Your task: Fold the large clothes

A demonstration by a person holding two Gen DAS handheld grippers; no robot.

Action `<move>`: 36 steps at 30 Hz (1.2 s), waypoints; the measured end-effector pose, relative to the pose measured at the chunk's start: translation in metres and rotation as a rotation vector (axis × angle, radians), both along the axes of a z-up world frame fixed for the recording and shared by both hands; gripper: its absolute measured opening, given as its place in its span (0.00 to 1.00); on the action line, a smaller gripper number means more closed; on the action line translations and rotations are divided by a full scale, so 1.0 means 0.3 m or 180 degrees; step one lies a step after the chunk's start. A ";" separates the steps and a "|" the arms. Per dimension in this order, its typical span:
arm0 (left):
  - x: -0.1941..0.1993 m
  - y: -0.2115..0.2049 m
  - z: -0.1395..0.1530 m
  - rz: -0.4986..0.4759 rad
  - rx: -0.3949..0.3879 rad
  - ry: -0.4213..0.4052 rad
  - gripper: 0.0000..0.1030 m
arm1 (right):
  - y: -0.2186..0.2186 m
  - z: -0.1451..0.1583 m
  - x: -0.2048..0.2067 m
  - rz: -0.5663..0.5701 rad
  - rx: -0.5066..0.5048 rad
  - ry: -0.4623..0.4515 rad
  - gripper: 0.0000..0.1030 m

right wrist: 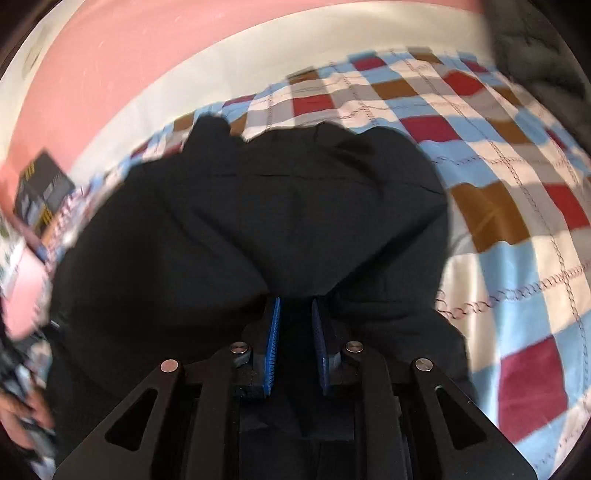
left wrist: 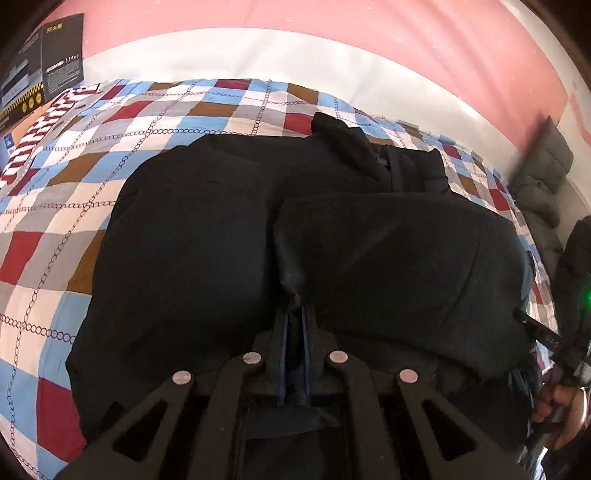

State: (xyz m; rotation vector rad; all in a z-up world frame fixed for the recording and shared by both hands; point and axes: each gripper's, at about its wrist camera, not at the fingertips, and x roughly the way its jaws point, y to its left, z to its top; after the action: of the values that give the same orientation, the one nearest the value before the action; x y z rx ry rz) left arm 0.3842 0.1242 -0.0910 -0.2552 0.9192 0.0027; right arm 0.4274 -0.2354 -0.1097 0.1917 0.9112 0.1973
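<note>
A large black garment (left wrist: 229, 236) lies bunched on a checked bedspread (left wrist: 51, 236). My left gripper (left wrist: 294, 314) is shut on a fold of the garment, the cloth pinched between its blue pads. In the right wrist view the same black garment (right wrist: 240, 221) fills the middle. My right gripper (right wrist: 295, 310) is shut on its near edge, with thick cloth held between the blue pads (right wrist: 272, 332). The right gripper and the hand holding it (left wrist: 561, 402) show at the right edge of the left wrist view. Both views are slightly blurred.
The bedspread (right wrist: 517, 229) has red, blue, brown and white squares. A dark printed box (left wrist: 44, 66) stands at the far left against a pink wall (left wrist: 332, 22). A grey padded headboard (left wrist: 546, 177) is at the right. The other hand (right wrist: 22, 413) shows at the lower left.
</note>
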 end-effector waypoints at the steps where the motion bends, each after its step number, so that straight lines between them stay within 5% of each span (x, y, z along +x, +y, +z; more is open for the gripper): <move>1: -0.002 -0.004 0.008 -0.0007 0.0031 0.0005 0.07 | 0.001 -0.003 0.002 -0.0013 0.0002 0.0006 0.17; 4: -0.035 0.007 0.064 0.0029 0.0026 -0.0054 0.07 | -0.044 0.055 -0.009 -0.0076 0.0180 0.0062 0.17; 8: -0.097 0.034 0.182 0.0173 0.0086 -0.0362 0.08 | -0.136 0.174 -0.069 -0.0140 0.0179 -0.0332 0.17; 13: 0.009 -0.087 0.253 -0.0140 0.0117 -0.0507 0.14 | -0.219 0.202 0.035 -0.0355 0.0192 -0.0344 0.17; 16: 0.133 -0.158 0.189 -0.0242 0.0276 -0.0410 0.16 | -0.195 0.146 0.150 -0.0360 0.0135 -0.0145 0.17; 19: 0.235 -0.135 0.027 -0.0085 0.0528 -0.0085 0.17 | -0.161 0.047 0.227 -0.0294 0.0034 0.0113 0.17; 21: 0.243 -0.105 -0.039 -0.0126 0.0504 -0.0170 0.17 | -0.141 0.000 0.245 -0.0232 -0.0062 0.0131 0.17; 25: 0.225 -0.131 -0.019 -0.0143 0.0682 -0.0196 0.16 | -0.124 0.008 0.243 -0.0182 -0.0251 0.0096 0.17; 31: -0.015 -0.072 0.113 -0.0154 0.0312 -0.0484 0.15 | -0.173 0.154 -0.019 -0.0040 -0.0065 -0.0282 0.17; 36: -0.074 -0.005 -0.020 -0.0072 0.0413 -0.0119 0.15 | -0.161 0.037 -0.112 0.0068 -0.0201 0.0044 0.17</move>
State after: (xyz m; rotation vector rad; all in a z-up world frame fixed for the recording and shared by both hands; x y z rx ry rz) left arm 0.3619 0.1227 -0.0969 -0.1239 0.8808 0.0366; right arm 0.3939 -0.2836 -0.0985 0.1252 0.9323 0.1868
